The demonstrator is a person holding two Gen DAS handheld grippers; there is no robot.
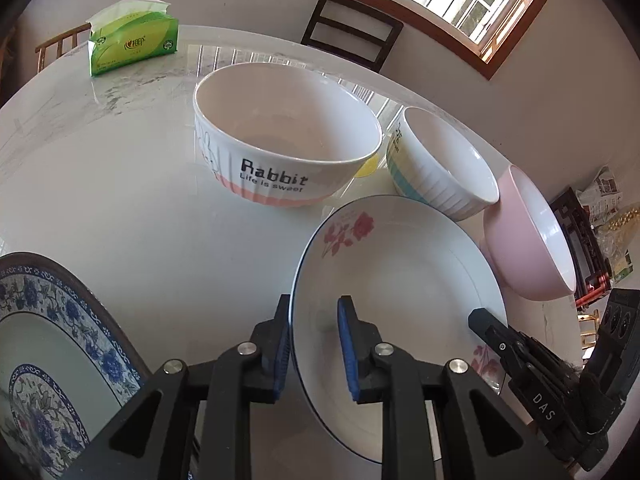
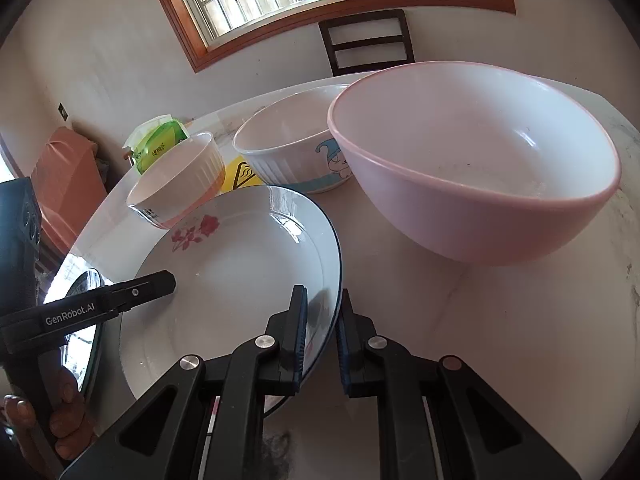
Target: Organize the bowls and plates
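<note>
A white plate with red flowers (image 1: 400, 280) (image 2: 240, 280) is tilted above the table. My left gripper (image 1: 314, 344) straddles its left rim, one finger on each side with a visible gap. My right gripper (image 2: 322, 340) straddles its right rim in the same way. I cannot tell whether either is clamped on the rim. A blue-patterned plate (image 1: 52, 344) lies to the left. A "Rabbit" bowl (image 1: 280, 148) (image 2: 180, 184), a blue-striped bowl (image 1: 440, 168) (image 2: 292, 148) and a pink bowl (image 1: 528, 240) (image 2: 472, 168) stand beyond.
A green tissue pack (image 1: 132, 40) (image 2: 160, 144) sits at the far side of the white marble table (image 1: 120, 200). A dark chair (image 1: 352, 28) (image 2: 368, 40) stands behind it under the window. A yellow sticker (image 2: 240, 174) lies between the bowls.
</note>
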